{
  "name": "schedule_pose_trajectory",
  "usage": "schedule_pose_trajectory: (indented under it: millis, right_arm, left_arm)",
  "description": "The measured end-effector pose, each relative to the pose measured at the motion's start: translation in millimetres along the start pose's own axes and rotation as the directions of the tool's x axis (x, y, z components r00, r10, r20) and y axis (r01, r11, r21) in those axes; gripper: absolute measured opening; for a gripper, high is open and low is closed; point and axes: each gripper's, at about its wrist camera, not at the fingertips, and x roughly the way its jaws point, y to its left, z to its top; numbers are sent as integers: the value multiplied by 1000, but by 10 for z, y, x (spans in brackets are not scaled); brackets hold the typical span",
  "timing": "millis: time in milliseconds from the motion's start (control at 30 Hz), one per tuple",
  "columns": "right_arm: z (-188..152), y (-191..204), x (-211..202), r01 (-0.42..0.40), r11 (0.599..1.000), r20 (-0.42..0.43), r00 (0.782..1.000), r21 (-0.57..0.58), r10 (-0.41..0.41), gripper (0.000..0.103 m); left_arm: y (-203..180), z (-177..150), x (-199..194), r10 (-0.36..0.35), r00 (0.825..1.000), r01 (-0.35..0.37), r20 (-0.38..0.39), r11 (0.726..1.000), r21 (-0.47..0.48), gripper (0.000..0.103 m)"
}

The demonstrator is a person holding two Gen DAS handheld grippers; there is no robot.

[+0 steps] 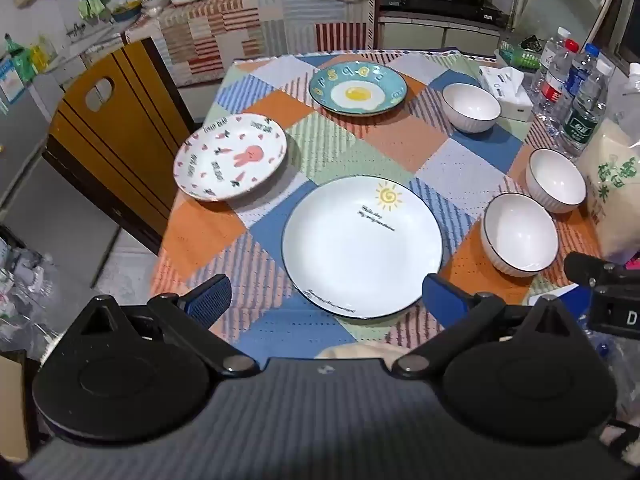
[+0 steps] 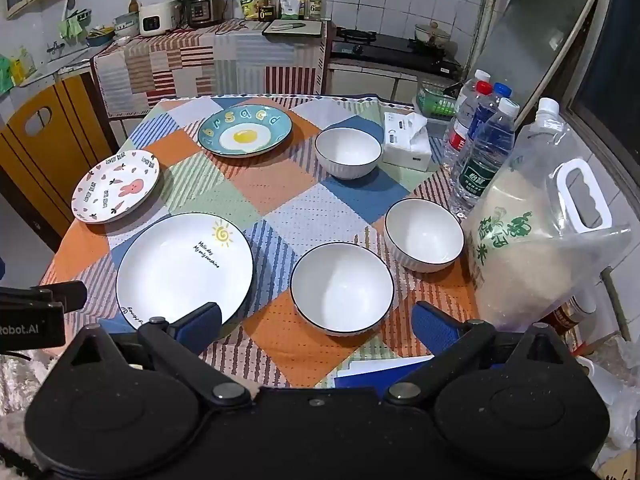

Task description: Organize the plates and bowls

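On the patchwork tablecloth lie a large white sun plate [image 1: 362, 246] [image 2: 184, 268], a rabbit plate [image 1: 231, 157] [image 2: 116, 186] at the left and a teal egg plate [image 1: 358, 88] [image 2: 245, 131] at the back. Three white bowls stand on the right: near [image 1: 519, 234] [image 2: 342, 288], middle [image 1: 556, 180] [image 2: 424, 234], far [image 1: 471, 107] [image 2: 347, 152]. My left gripper [image 1: 327, 300] is open and empty, above the sun plate's near rim. My right gripper [image 2: 316, 322] is open and empty, just in front of the near bowl.
A bag of rice [image 2: 528, 248], water bottles [image 2: 480, 148] and a tissue box [image 2: 406, 146] line the table's right side. A yellow chair [image 1: 112, 136] stands at the left. The kitchen counter [image 2: 216, 56] runs behind.
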Motion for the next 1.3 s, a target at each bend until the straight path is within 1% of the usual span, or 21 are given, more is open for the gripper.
schedule_pose_trajectory:
  millis: [67,133,167,200,233,267,333,467,767,900,1100,1300]
  right_arm:
    - [4,3,6,9,1000,3,1000,-6,-9,102]
    - [-5,11,9,21,1000,10,1000,-4,-21,102]
    - [-2,-6,17,8,1000,9,1000,-7,-8,102]
    - [-14,-28,17,1,1000,10,1000,-9,-1,102]
    - [-3,3,2,10,1000,6,1000,-17,-9,102]
    - [6,22,-3,10,1000,1,1000,-14,-10,102]
    - [41,-49,57,-1,1000,-10,1000,-13,1,102]
    - [4,-10,31,2,1000,-1,1000,-18,-2,102]
    - [-10,-36,73,2,1000,-13,1000,-8,-2,102]
    - [-28,-31,106,10,1000,-19,1000,-12,-10,102]
    - [-45,-32,121,11,1000,-19,1000,-19,-11,102]
    - [-57,-36,123,19,999,-14,1000,-29,-19,102]
  left_arm:
    - [12,-9,-18,-4,1000,4,5,1000,-17,103]
    - [10,13,30,-3,1000,3,-14,1000,-12,103]
    - [19,1,54,-5,1000,5,-12,1000,-12,103]
    - [12,4,55,-9,1000,9,-11,1000,-12,103]
    - [54,44,16,-30,999,30,-10,999,-17,103]
    - [51,47,17,-30,1000,30,-7,1000,-8,103]
    - [29,3,67,-22,1000,22,5,1000,5,103]
    - [-28,-56,-1,4,1000,-4,22,1000,25,103]
    - [1,-76,33,34,999,-34,28,999,11,103]
    - [25,-78,36,29,999,-29,26,1000,7,103]
    - [66,-108,6,1,999,0,35,1000,-17,103]
    - [53,-120,-7,5,999,-5,44,1000,-10,103]
